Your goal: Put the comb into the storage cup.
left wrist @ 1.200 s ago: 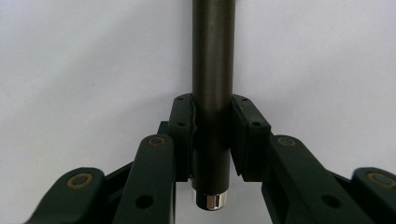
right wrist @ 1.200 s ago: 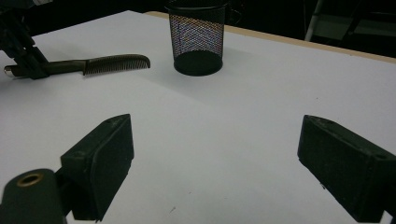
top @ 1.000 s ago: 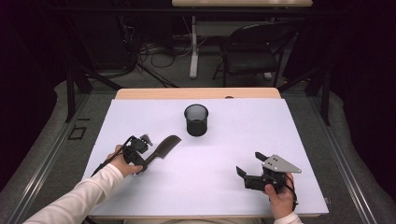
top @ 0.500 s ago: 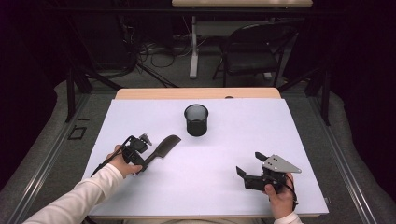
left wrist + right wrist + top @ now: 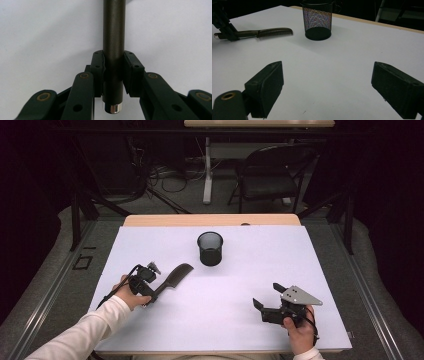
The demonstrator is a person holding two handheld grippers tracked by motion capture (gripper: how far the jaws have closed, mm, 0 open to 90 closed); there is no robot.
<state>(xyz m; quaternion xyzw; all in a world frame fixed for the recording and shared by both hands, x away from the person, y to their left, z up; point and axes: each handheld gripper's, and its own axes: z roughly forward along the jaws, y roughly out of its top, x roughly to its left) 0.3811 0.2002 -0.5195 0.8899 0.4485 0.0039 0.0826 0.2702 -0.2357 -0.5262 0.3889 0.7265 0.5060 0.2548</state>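
Two grippers work over a white table (image 5: 230,315). The left gripper (image 5: 152,292), at the lower left of the high view, is clamped on the handle of a dark comb (image 5: 172,276), which lies low over the sheet with its toothed end pointing up and right toward the mesh cup (image 5: 210,248) near the middle. Its own camera shows the round handle (image 5: 113,50) pinched between both pads, the metal tip poking out behind them; gripping near the handle's end probably leaves the toothed end free to go into the cup. The right gripper (image 5: 267,301), at the lower right, holds nothing, its jaws spread wide, seemingly waiting well apart from the comb. The sheet is plain and matte, with a wooden edge (image 5: 210,220) along the far side. Beyond stand a dark chair (image 5: 272,175), table legs and loose cables on a grey floor.
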